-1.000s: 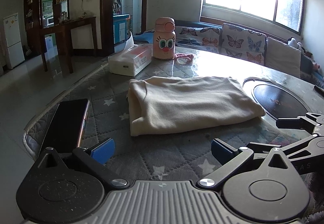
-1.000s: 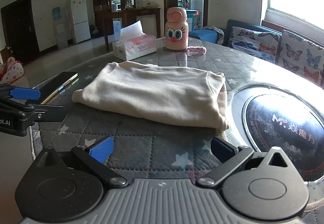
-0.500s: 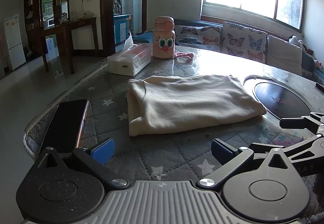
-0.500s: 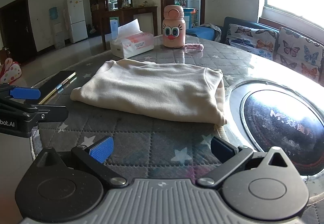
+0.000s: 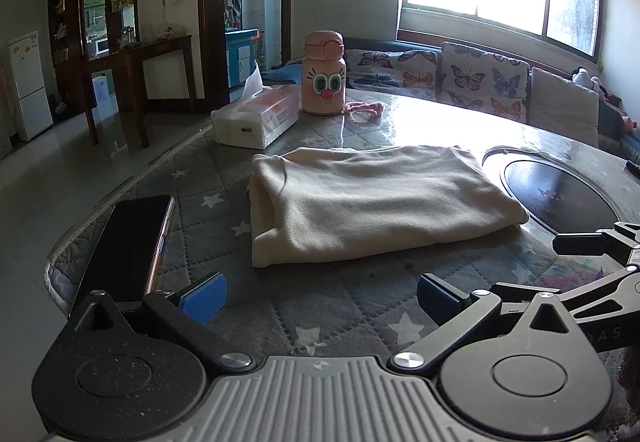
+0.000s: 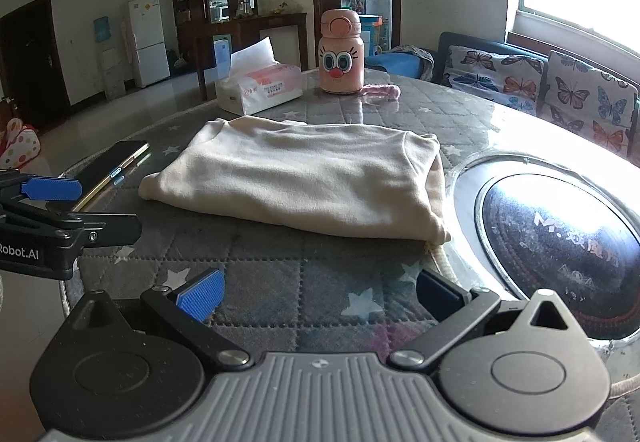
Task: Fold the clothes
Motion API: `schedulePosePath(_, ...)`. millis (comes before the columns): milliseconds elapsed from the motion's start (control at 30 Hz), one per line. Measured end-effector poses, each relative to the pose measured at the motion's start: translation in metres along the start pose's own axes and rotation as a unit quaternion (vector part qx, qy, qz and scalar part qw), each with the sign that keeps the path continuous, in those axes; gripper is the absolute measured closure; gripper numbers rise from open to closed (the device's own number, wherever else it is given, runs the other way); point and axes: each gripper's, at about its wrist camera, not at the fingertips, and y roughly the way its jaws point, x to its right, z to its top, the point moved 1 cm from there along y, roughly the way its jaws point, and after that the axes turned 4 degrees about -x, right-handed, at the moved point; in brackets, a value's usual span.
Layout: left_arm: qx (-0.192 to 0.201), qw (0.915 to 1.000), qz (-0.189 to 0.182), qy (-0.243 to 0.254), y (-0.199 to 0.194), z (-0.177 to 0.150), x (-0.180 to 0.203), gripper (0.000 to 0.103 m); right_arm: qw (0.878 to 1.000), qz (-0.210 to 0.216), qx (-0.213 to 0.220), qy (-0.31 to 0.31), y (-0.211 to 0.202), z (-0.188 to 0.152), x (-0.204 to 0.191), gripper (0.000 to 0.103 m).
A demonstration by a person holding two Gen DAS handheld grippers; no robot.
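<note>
- On the quilted star-pattern table cover point(image 5: 280, 322), the cream garment point(image 5: 372, 202) lies flat as a compact folded rectangle, between a dark phone point(image 5: 128, 242) near the table edge and a round dark inset plate point(image 5: 560, 194) in the tabletop.
- Left gripper point(image 5: 320, 292): jaws wide apart, holding nothing, hovering short of the garment's near edge and not touching it.
- Right gripper point(image 6: 318, 292): jaws likewise wide and empty, near the garment's corner beside the inset plate.
- Step in hand, by judgement: the folding appears complete or nearly so; both tools stand clear of the cloth.
- Next move, if another fold is wanted: each gripper would need to close on a near-edge corner and carry it across evenly. The layered edge by the phone looks loose and could slip apart.
- Surface: glossy where uncovered, with strong window glare.
- Beyond the garment stand a tissue box point(image 6: 260, 88) and a pink cartoon-faced bottle point(image 6: 341, 52), well apart from it.
- Room: a butterfly-print sofa point(image 5: 480, 82) under a bright window, dark wooden shelving, a white fridge point(image 6: 146, 38).
</note>
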Motion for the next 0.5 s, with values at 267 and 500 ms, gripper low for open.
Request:
schedulePosePath(267,-0.001,1.0,0.001,0.0,0.0029,-0.0003,0.0025,0.0,1.0,0.001,-0.003,0.003,0.0025,-0.0006,0.0,0.0)
schedulePosePath(500,-0.002,1.0,0.001,0.003,0.0051,-0.0007,0.0051,0.0,1.0,0.002,-0.005,0.006,0.0046,-0.0011,0.0008,0.0)
